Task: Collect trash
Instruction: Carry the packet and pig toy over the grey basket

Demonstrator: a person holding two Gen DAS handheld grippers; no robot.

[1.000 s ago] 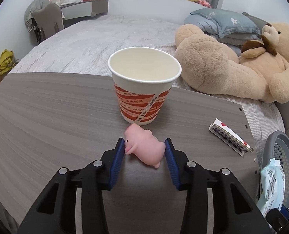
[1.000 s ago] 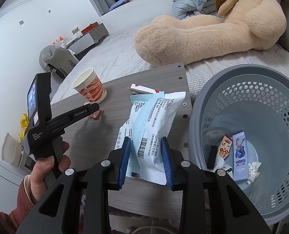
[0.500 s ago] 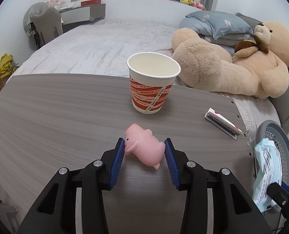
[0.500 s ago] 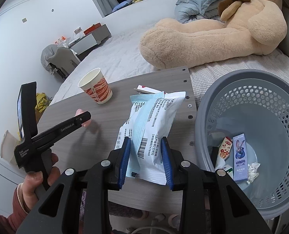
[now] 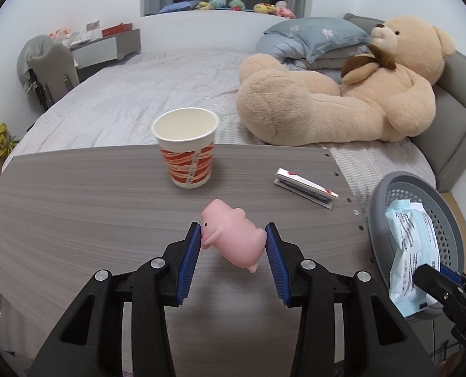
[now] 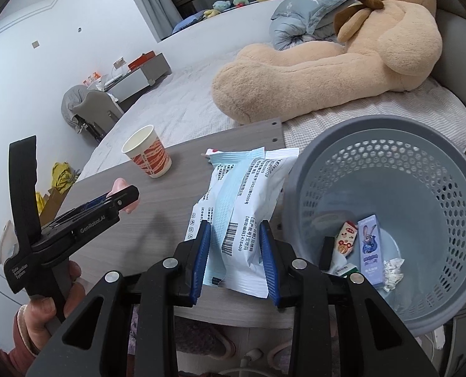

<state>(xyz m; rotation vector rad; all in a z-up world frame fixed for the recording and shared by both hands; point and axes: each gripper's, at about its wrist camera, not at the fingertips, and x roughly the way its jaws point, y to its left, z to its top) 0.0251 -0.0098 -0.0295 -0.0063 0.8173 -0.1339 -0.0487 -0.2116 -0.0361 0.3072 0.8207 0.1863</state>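
Observation:
My left gripper (image 5: 233, 253) is shut on a pink toy pig (image 5: 230, 234) and holds it above the grey wooden table (image 5: 76, 204). My right gripper (image 6: 235, 256) is shut on a white and blue mask packet (image 6: 242, 201), held over the table's right edge beside the grey perforated basket (image 6: 387, 138). The packet (image 5: 412, 245) also shows in the left wrist view in front of the basket (image 5: 390, 188). The basket holds several small wrappers and cartons (image 6: 368, 248). The left gripper (image 6: 116, 202) shows in the right wrist view.
A red-patterned paper cup (image 5: 186, 147) stands upright at the table's far side. A flat white and red box (image 5: 305, 187) lies near the right edge. A bed with a big teddy bear (image 5: 343, 94) lies behind the table.
My left gripper has pulled back and up from the cup with the pig in it. My right gripper has shifted slightly toward the basket with the packet.

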